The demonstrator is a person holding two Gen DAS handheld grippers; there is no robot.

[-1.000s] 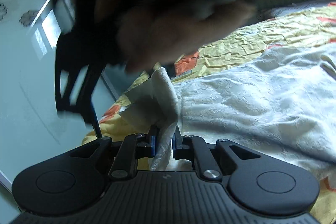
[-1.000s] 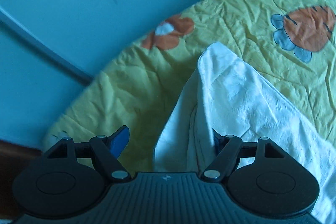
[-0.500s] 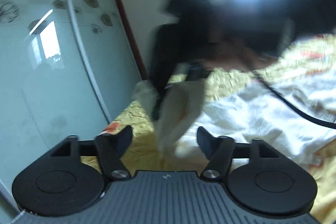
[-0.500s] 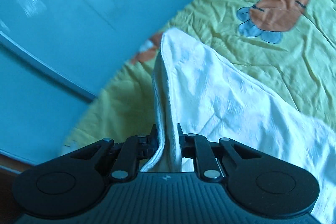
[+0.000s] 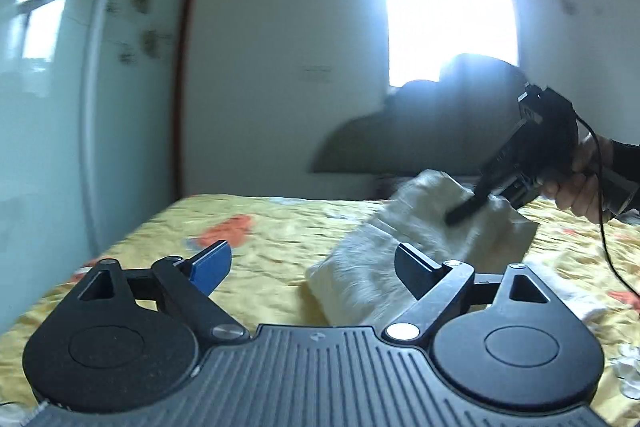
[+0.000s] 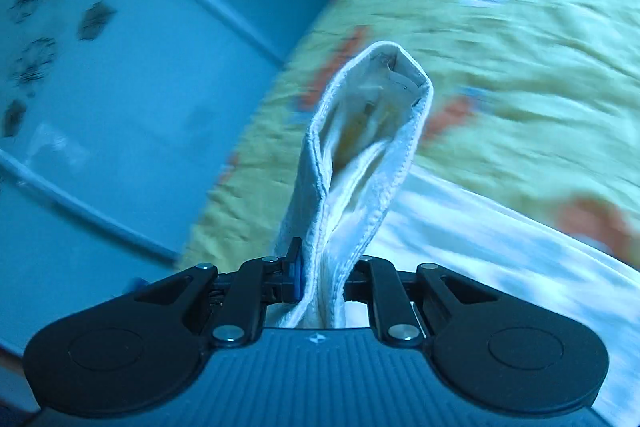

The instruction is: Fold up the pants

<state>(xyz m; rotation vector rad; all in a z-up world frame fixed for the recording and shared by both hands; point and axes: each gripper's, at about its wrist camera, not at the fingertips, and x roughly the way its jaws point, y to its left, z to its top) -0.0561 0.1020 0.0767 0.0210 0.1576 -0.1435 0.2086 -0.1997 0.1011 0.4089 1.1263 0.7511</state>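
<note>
My left gripper (image 5: 314, 267) is released, jaws spread wide after just opening, nothing pinched between them; only yellow bedspread (image 5: 260, 251) shows in the gap. Just past my right-side finger the white pants (image 5: 404, 247) rise off the bed in a blurred sheet, running up and away to the right. Ahead of my left-side finger the bedspread is open, an orange print lying on it, and its edge falls away left toward the glass wardrobe door (image 5: 44, 107), which stands close along that side.

My right gripper (image 6: 320, 279) is clenched on the pants (image 6: 360, 155): a hemmed band of white cloth is pinched between the pads and stands up ahead of them as an open loop. More white cloth trails off to the right of the jaws, over the bedspread (image 6: 520, 47). Left of them the bed's edge drops to the same patterned glass door (image 6: 100, 87).

Farther out from the left gripper, the right gripper (image 5: 464, 213) hangs over the far right of the bed, a hand (image 5: 580, 183) wrapped round its handle, a black cable (image 5: 604, 227) dangling. Behind sit a dark headboard (image 5: 400, 143) and a bright window (image 5: 448, 11).
</note>
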